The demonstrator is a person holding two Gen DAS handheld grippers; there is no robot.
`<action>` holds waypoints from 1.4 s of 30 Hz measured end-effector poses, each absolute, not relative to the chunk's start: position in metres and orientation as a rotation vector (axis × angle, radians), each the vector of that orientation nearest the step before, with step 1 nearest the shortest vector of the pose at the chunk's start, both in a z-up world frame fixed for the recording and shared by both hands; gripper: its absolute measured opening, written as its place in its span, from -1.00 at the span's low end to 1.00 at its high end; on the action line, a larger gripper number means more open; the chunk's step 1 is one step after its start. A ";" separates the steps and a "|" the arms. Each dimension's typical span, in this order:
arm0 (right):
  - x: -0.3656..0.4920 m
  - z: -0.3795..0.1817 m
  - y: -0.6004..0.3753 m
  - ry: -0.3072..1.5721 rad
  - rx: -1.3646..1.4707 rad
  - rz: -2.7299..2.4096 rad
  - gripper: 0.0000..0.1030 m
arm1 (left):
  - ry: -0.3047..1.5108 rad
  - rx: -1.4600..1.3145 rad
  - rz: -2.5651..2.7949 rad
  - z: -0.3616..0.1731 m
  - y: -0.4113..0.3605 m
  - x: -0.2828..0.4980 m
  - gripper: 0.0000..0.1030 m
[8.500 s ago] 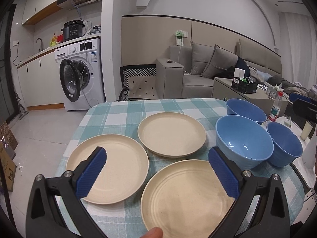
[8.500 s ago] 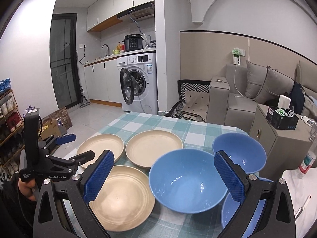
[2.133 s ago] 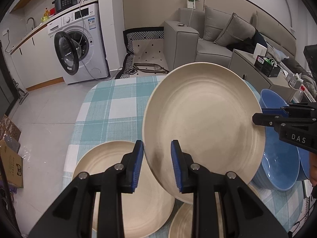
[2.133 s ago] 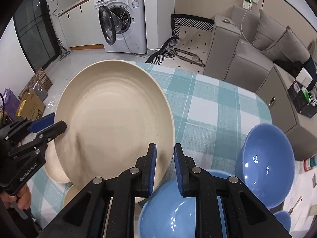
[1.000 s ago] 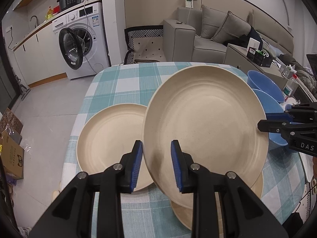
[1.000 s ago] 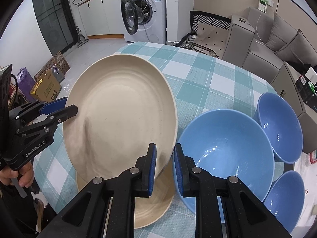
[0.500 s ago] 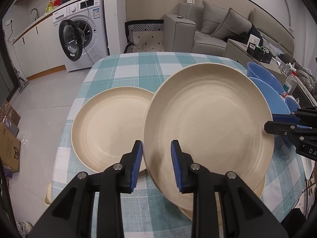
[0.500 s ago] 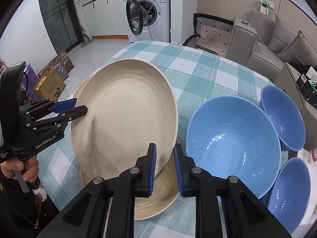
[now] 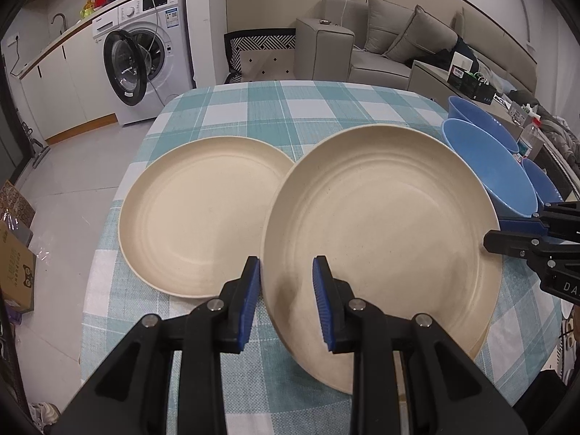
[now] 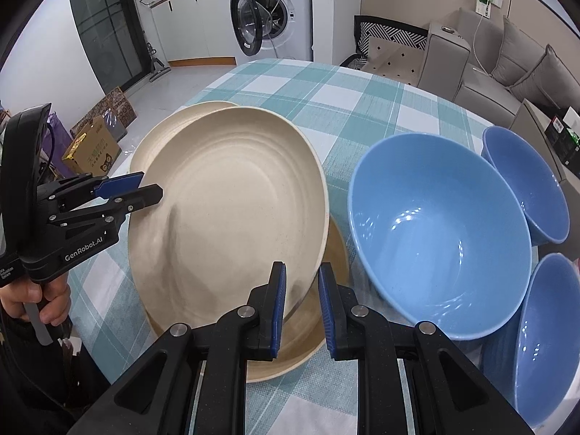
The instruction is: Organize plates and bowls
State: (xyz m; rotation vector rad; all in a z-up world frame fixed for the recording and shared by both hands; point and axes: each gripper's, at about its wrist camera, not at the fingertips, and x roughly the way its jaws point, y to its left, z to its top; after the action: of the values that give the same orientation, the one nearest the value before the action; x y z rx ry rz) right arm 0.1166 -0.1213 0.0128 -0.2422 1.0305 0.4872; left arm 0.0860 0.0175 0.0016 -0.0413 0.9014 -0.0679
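Under the held plate (image 10: 232,195), a second cream plate (image 10: 326,311) shows only its near rim, and a third (image 9: 195,210) lies to the left on the checked tablecloth (image 9: 290,108): three plates in all. Three blue bowls (image 10: 442,232) sit at the right, the nearest cut off. The left gripper (image 9: 286,302) and right gripper (image 10: 301,304) both pinch the held plate's opposite rims; it is tilted, face up, just above the lower plate.
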 end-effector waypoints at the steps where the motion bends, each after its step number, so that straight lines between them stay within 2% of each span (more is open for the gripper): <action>1: 0.115 0.011 -0.122 1.030 -0.243 0.485 -0.64 | 0.900 -0.042 -0.070 0.001 0.017 0.085 -0.48; 39: 0.087 -0.021 -0.139 0.992 -0.242 0.364 -0.58 | 0.938 0.045 -0.113 -0.018 -0.013 0.084 -0.38; 42: 0.087 -0.022 -0.139 0.989 -0.247 0.367 -0.48 | 0.943 0.048 -0.115 -0.019 -0.014 0.084 -0.34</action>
State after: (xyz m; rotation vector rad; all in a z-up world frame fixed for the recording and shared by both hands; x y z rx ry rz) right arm 0.0868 -0.1388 -0.0221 -0.2467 0.9893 0.3666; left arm 0.0835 -0.0140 -0.0186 0.0482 0.9426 -0.1146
